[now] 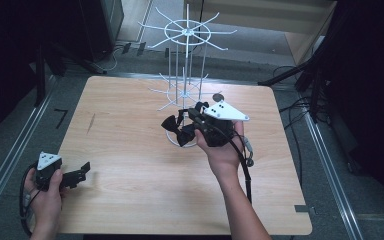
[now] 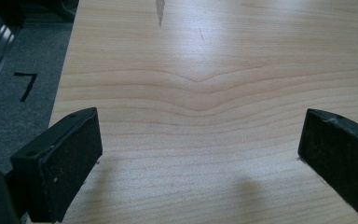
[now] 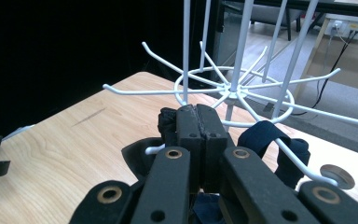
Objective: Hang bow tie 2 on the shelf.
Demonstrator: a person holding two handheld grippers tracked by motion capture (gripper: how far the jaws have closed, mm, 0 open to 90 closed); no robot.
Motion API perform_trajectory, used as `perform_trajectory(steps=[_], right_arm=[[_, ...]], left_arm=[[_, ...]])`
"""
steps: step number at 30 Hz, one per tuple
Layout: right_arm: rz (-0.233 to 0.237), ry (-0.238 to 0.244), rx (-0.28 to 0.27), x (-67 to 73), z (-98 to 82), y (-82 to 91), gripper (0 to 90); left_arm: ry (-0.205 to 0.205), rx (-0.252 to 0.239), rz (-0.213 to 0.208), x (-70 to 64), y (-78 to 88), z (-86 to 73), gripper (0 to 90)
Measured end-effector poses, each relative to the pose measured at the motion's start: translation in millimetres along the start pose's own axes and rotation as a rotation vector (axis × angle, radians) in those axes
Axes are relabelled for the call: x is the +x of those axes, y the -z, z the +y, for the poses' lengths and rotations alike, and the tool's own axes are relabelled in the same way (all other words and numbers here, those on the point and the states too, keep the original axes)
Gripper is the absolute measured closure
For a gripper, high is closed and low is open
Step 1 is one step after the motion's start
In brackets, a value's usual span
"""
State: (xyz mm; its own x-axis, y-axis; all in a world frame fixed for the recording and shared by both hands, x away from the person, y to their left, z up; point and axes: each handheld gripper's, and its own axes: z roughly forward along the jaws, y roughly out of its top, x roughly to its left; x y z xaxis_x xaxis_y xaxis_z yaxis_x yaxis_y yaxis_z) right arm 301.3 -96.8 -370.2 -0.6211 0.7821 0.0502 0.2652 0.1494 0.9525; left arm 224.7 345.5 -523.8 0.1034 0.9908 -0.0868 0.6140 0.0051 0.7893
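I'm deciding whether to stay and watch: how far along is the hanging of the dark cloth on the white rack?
Done: a dark cloth strap already loops over one lower arm of the white wire rack. In hand: the right gripper, shut, pinches more dark cloth beside the arms. Left: seating that piece and letting go. The left gripper rests open on the wooden table, holding nothing.

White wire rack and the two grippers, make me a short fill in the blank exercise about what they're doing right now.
1. The white wire rack stands on a ____ table.
2. The right gripper has its jaws ____ on a dark cloth item at the rack.
3. The left gripper has its jaws ____ with bare tabletop between them.

Missing words: wooden; shut; open
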Motion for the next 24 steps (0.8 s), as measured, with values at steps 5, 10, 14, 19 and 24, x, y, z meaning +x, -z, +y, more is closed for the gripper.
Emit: perform_trajectory(steps=[5, 10, 14, 19, 24], right_arm=[[-0.021, -0.007, 0.007, -2.9, -2.3, -8.7, 90.0], [-0.043, -0.019, 0.007, -6.7, -4.9, -14.5, 90.0], [-0.053, -0.022, 0.008, -7.5, -7.8, -18.1, 90.0], [-0.052, -0.027, 0.015, -8.4, -15.6, -20.6, 89.8], [-0.049, -0.031, 0.029, -9.4, -23.1, -22.5, 86.7]], left_arm=[[0.000, -0.001, -0.002, 0.0, -0.4, 0.0, 0.0], [0.000, 0.001, -0.003, 0.0, -0.7, 0.1, 0.0], [-0.001, 0.002, -0.004, 0.1, -0.6, 0.1, 0.0], [-0.002, 0.000, -0.002, 0.0, -0.5, 0.0, 0.0], [-0.003, 0.002, -0.003, 0.0, -0.5, 0.0, 0.0]])
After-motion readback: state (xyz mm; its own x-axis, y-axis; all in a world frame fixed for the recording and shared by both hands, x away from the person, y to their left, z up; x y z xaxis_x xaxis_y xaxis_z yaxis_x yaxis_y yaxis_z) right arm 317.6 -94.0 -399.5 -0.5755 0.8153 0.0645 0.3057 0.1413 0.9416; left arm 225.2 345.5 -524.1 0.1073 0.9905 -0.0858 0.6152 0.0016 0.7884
